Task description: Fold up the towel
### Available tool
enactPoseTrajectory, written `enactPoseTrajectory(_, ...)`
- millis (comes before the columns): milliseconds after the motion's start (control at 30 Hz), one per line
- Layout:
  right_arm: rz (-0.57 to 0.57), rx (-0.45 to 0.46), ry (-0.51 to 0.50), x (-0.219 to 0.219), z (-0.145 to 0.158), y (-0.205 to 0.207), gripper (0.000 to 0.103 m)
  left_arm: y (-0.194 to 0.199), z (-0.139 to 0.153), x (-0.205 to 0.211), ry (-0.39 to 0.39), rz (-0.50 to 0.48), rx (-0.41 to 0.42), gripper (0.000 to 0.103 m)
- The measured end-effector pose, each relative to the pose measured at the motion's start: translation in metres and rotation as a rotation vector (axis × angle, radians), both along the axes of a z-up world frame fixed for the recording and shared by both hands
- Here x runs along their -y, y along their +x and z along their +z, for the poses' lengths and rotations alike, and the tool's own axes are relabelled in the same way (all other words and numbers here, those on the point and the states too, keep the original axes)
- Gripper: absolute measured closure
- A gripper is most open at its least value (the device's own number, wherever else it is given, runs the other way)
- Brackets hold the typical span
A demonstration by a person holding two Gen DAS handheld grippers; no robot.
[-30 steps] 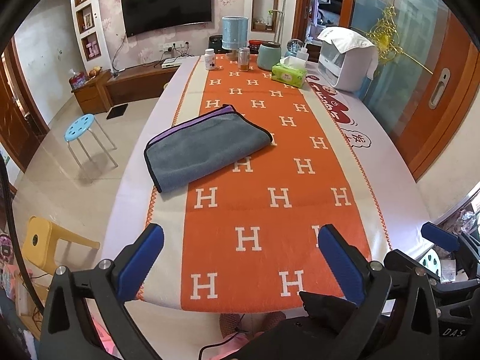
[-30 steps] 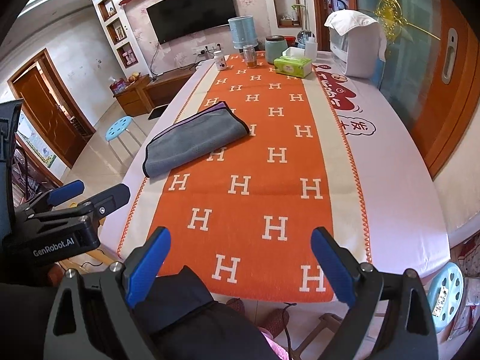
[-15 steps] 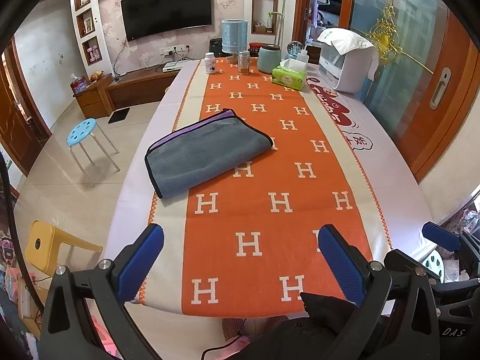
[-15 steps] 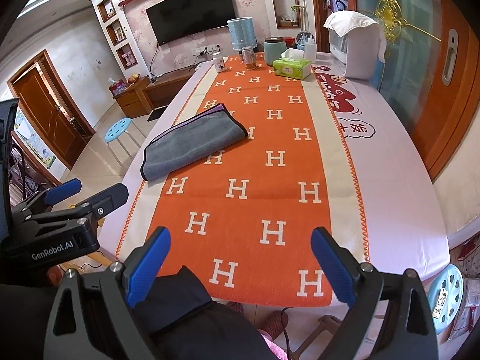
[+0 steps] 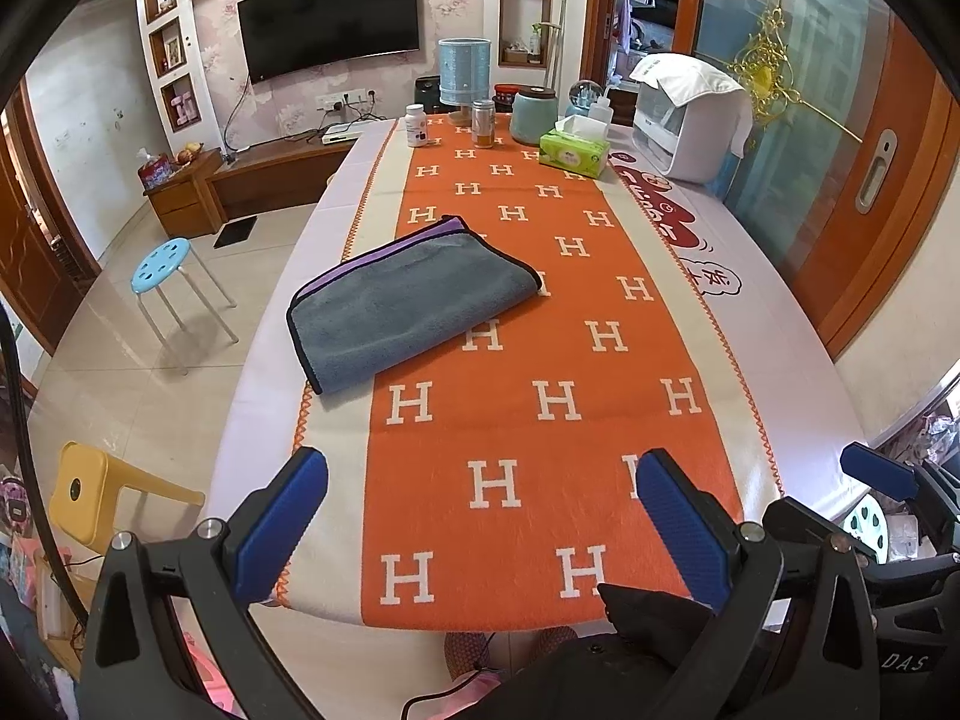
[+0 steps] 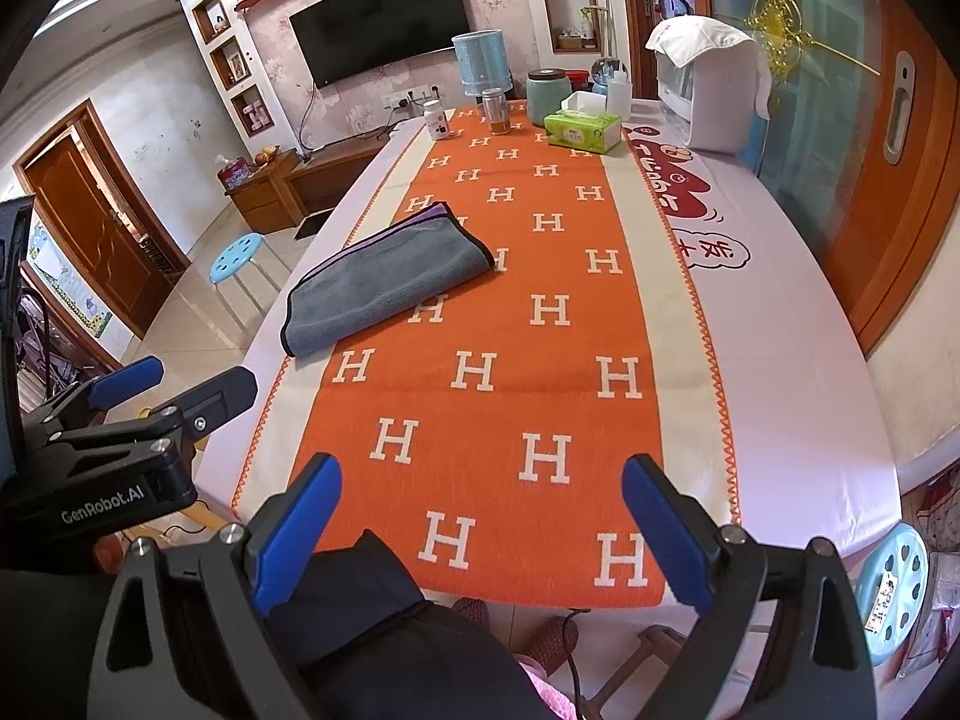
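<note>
A grey towel (image 5: 408, 306) with a black hem and a purple underside lies folded on the left side of the orange table runner (image 5: 540, 360); it also shows in the right wrist view (image 6: 384, 285). My left gripper (image 5: 480, 510) is open and empty, held back over the table's near edge, well short of the towel. My right gripper (image 6: 480, 516) is open and empty, also at the near edge. The left gripper shows at the left of the right wrist view (image 6: 138, 396).
At the table's far end stand a green tissue box (image 5: 573, 150), jars (image 5: 483, 123), a teal canister (image 5: 534, 114) and a white appliance (image 5: 690, 120). A blue stool (image 5: 162, 258) and a yellow stool (image 5: 84, 486) stand left of the table.
Both grippers have drawn back slightly toward the near table edge. The towel has not moved.
</note>
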State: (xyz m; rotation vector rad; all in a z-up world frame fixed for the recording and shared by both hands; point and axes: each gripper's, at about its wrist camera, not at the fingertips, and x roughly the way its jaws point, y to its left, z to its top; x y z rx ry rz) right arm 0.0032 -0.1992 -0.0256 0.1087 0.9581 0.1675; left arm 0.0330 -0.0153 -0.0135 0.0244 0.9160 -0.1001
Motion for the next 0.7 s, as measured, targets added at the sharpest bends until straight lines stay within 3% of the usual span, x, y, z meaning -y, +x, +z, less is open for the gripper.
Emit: enactPoseTrajectory(700, 0.001, -0.001, 0.001, -0.0002, 0.0000, -0.0007, 0.008, -0.0036, -0.0012, 0.0012, 0.003, -0.006, -0.001, 0.001)
